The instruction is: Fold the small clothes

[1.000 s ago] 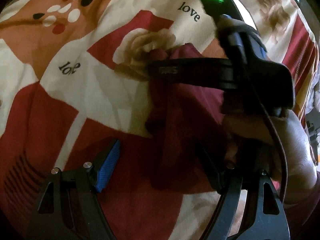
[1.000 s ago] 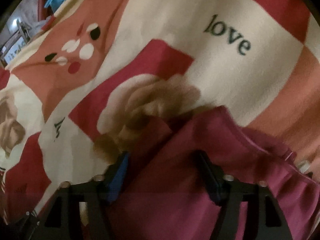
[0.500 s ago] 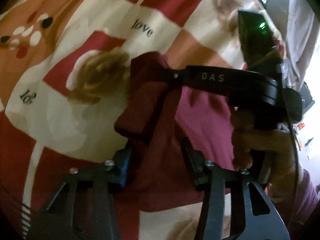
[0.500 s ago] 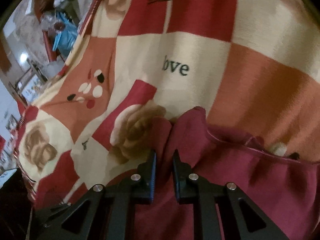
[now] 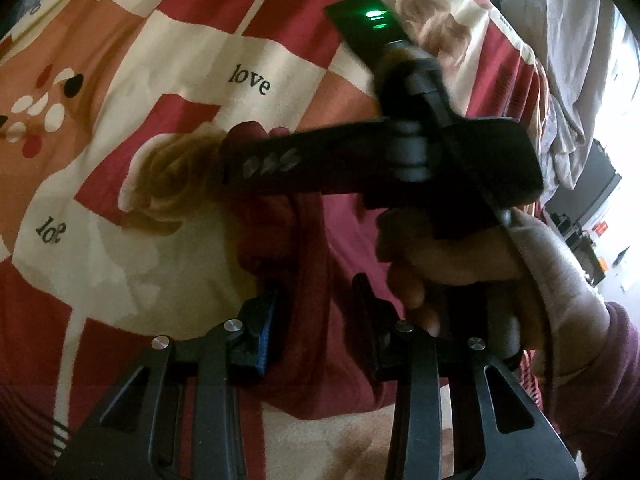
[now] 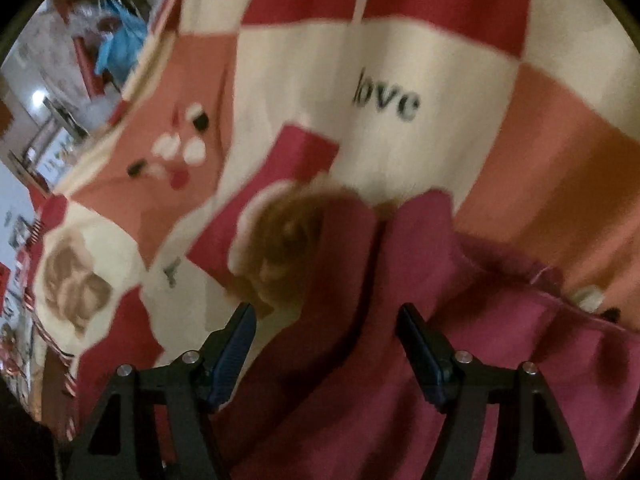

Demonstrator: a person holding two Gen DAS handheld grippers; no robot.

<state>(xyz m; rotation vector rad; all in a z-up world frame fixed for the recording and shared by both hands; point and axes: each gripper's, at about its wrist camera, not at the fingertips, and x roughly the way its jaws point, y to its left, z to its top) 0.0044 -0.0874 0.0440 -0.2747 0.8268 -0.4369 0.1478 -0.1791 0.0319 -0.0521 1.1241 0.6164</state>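
The right gripper point(image 6: 324, 344), pinched shut half a second ago, is opening, freeing the cloth point(image 6: 460, 360). The left gripper point(image 5: 316, 312) is closing on a fold, holding it for folding.

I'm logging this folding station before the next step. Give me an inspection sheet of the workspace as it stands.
Surface: patchwork blanket printed with roses and "love".
Job's things: maroon garment, bunched, lying on the blanket.
Clutter: nothing seen.
Tools: left tool closing, garment fold between its fingers; right tool opening above the garment, nothing gripped.
Cables: black cable running over the hand that holds the right tool.
Surroundings: grey cloth; blurred room items, blue object.
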